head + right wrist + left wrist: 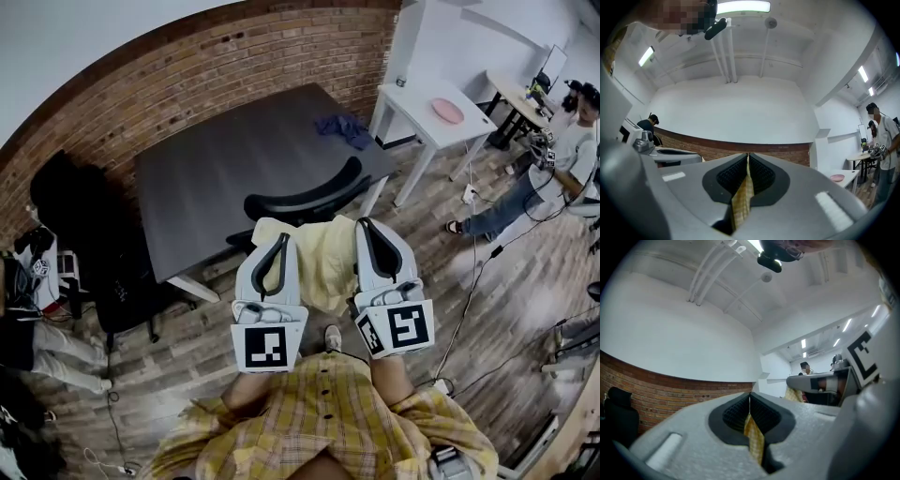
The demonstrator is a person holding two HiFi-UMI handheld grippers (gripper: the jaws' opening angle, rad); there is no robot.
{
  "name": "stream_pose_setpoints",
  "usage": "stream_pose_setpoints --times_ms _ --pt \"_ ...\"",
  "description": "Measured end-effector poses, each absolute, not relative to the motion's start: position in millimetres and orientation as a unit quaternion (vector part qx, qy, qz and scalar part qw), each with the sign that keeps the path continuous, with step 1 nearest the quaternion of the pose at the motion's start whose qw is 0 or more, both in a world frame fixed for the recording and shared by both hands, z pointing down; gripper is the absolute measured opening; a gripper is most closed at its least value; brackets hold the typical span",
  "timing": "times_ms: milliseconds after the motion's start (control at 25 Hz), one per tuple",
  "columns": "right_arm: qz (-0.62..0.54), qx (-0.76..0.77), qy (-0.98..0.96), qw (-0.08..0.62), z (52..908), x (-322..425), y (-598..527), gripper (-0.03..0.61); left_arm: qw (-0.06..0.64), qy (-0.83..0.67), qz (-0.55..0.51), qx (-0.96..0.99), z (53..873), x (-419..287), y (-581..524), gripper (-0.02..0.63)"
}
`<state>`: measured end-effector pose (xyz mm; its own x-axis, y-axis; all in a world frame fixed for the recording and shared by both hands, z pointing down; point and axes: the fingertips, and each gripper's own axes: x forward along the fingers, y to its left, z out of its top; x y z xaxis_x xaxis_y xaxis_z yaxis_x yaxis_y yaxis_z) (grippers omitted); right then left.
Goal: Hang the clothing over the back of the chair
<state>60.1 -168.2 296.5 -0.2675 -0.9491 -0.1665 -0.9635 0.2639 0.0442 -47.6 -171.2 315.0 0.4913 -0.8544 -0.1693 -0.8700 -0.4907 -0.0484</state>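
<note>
A yellow checked garment (319, 258) hangs between my two grippers, just in front of the black chair back (309, 199). My left gripper (273, 246) is shut on the garment's left edge, and the cloth (754, 439) shows pinched between its jaws in the left gripper view. My right gripper (368, 234) is shut on the right edge, with a strip of the cloth (742, 199) between its jaws in the right gripper view. Both grippers point upward at about the same height. The chair seat is hidden under the garment.
A dark grey table (234, 164) stands behind the chair, with a blue cloth (343, 127) near its far right corner. A white table (417, 114) with a pink plate (447, 111) is at the right. A person (534, 183) stands far right. Cables lie on the wooden floor.
</note>
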Motion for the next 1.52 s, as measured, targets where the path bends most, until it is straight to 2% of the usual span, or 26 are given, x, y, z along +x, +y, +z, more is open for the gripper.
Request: stream_pose_setpoints --times_ms 840,1520 --pt "0.103 -0.537 0.833 0.086 243.5 88.8 -238.8 0.017 0.12 0.555 0.074 -0.82 266.8 -13.5 -226.1 0.005" --pt "0.125 -0.511 0.845 0.1 211.4 86.9 -296.5 0.017 0.16 0.574 0.076 -0.799 231.4 -17.7 -281.3 0.005"
